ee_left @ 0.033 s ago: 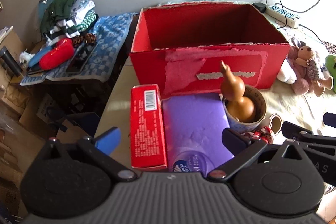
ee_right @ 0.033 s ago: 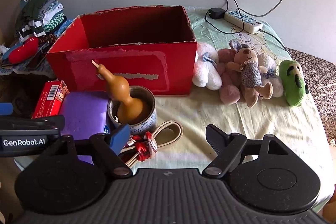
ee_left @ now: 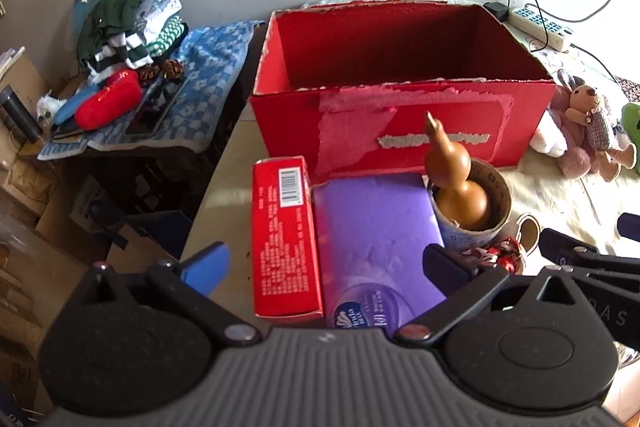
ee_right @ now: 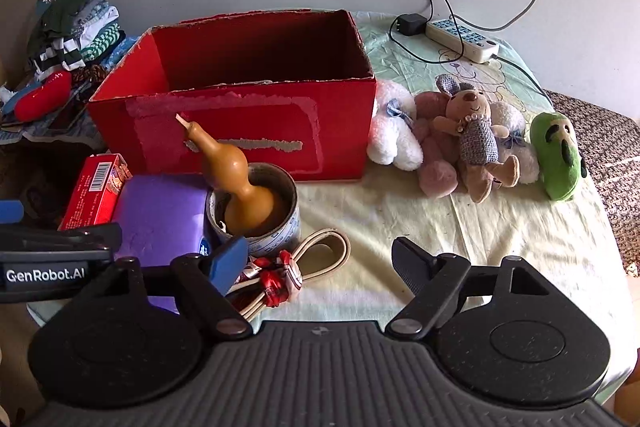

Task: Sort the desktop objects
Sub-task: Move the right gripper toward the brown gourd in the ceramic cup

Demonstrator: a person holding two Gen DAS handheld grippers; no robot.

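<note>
An open red cardboard box stands at the middle of the table. In front of it lie a small red carton, a purple tissue pack, and a brown gourd standing in a tape roll. A looped cord with a red tie lies beside them. Plush toys and a green plush sit right of the box. My left gripper is open above the carton and tissue pack. My right gripper is open above the cord.
A power strip with cables lies at the table's back right. A side table at the left holds folded clothes, a blue cloth and a red pouch. Cardboard boxes sit on the floor at the left.
</note>
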